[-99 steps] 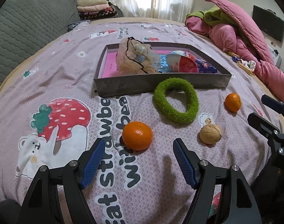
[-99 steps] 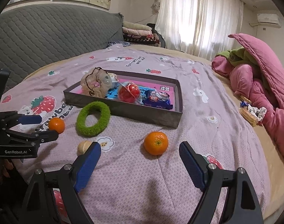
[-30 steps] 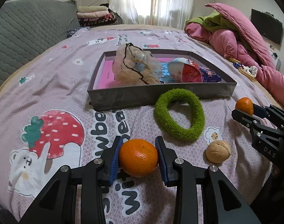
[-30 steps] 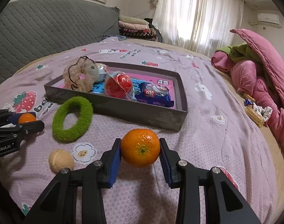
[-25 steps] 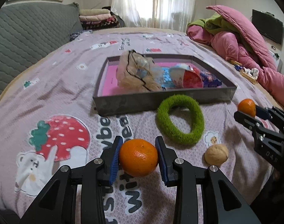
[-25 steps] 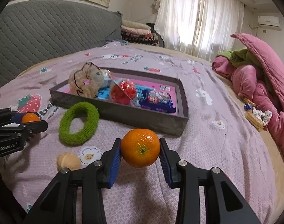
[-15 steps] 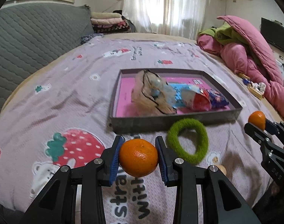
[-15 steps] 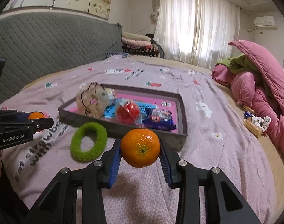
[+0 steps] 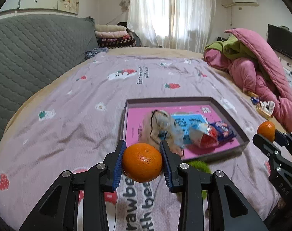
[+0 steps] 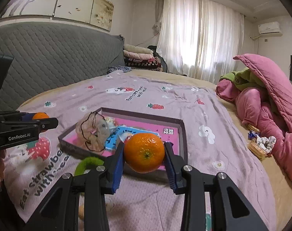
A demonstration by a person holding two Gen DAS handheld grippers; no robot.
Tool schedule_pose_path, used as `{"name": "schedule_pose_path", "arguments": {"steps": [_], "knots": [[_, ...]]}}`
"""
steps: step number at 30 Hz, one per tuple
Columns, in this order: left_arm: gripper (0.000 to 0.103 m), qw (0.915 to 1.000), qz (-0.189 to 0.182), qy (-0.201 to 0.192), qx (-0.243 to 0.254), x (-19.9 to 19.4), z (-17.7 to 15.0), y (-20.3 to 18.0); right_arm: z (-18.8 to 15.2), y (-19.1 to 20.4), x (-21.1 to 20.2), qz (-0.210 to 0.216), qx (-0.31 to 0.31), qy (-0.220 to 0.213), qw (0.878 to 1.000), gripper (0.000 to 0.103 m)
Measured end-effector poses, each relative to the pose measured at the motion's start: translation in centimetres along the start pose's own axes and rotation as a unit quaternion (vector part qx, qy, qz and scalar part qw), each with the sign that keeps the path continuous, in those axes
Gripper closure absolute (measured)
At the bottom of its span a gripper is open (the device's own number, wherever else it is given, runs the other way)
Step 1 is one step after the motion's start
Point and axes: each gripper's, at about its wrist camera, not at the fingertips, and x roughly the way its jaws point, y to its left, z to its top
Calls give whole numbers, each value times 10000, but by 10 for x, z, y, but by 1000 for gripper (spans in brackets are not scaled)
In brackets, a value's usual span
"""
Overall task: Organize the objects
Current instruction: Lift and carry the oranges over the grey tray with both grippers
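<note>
My left gripper is shut on an orange and holds it high above the bed, just short of the grey tray. My right gripper is shut on a second orange, also raised over the tray's near wall. The tray has a pink floor and holds a net bag and snack packets. A green fuzzy ring lies on the bedspread in front of the tray. Each gripper shows in the other's view, the right one and the left one.
A pink and green quilt pile lies at the right. Snack wrappers sit near the bed's right edge. A grey padded headboard runs along the left, with folded blankets behind.
Both grippers closed on their oranges, then lifted them off the bedspread and rose toward the tray. The walnut has dropped out of sight below.
</note>
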Motion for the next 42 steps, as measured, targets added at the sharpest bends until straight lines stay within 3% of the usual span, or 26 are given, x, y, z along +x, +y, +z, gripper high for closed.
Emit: {"name": "schedule_pose_path", "arguments": {"steps": [12,28,42], "knots": [[66,10000,-17,-34,-47,15,26,9,26,-3,10,11,-4,-282,9996,64],[66,9995,42,-306,-79,23,75,19,89,-18,8,15,49,-951,9954,64],[66,10000,3,-10,-35,50,62,24,70,-24,25,116,132,-653,9977,64]]}}
